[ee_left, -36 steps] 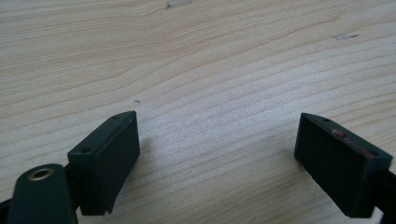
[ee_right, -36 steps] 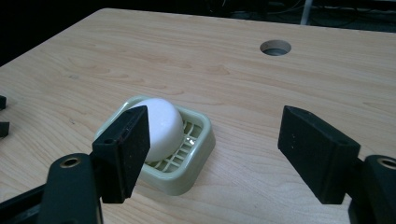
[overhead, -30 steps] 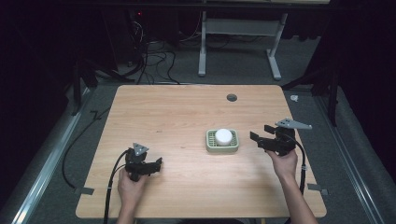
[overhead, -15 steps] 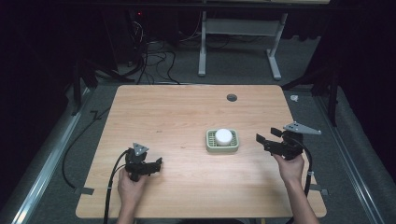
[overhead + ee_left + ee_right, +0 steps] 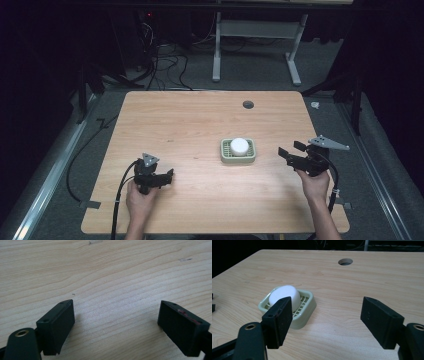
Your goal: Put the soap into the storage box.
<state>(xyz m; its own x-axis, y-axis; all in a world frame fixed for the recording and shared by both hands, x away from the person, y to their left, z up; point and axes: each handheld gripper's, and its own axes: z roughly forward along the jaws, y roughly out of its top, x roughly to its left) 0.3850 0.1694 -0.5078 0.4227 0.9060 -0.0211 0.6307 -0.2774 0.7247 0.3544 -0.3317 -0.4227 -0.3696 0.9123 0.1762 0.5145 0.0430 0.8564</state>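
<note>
Right of the soap dish (image 5: 238, 151), the right tool (image 5: 289, 155) hovers, jaws apart.

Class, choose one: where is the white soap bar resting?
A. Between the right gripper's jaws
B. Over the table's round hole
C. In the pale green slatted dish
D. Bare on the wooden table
C: the white soap bar sits in the pale green dish, untouched by the open right gripper.

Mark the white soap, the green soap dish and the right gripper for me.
white soap (image 5: 283, 293), right gripper view, on its rounded top.
green soap dish (image 5: 308, 308), right gripper view, on its near right rim.
right gripper (image 5: 291, 150), high view, midway between its open fingers.
</note>
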